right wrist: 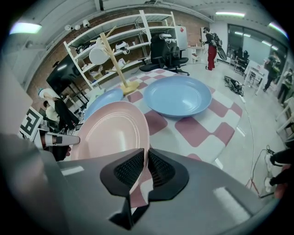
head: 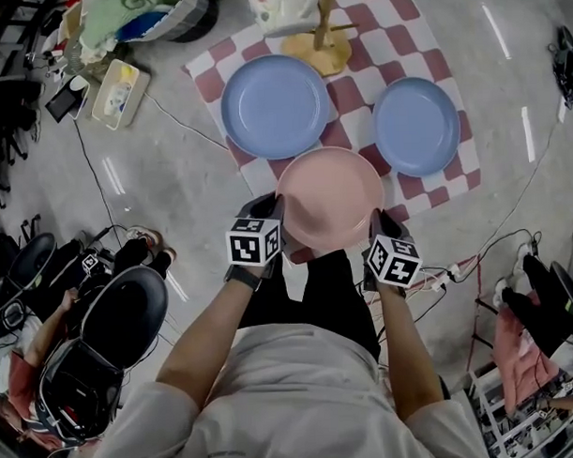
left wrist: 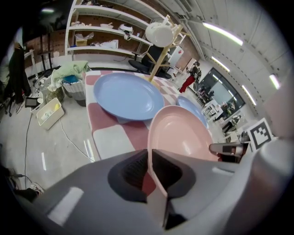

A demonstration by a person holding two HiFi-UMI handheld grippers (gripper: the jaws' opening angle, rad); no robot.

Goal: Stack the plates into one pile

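Note:
A pink plate is held above the near edge of the checked cloth, clear of it. My left gripper is shut on the plate's left rim. My right gripper is shut on its right rim. In the left gripper view the pink plate runs edge-on between the jaws, and likewise the pink plate in the right gripper view. Two blue plates lie flat on the cloth: a larger blue plate at the left and a smaller blue plate at the right.
A wooden mug stand with a white mug stands at the cloth's far edge. A basket of cloths, a plastic box and cables lie on the floor to the left. Chairs stand at the near left.

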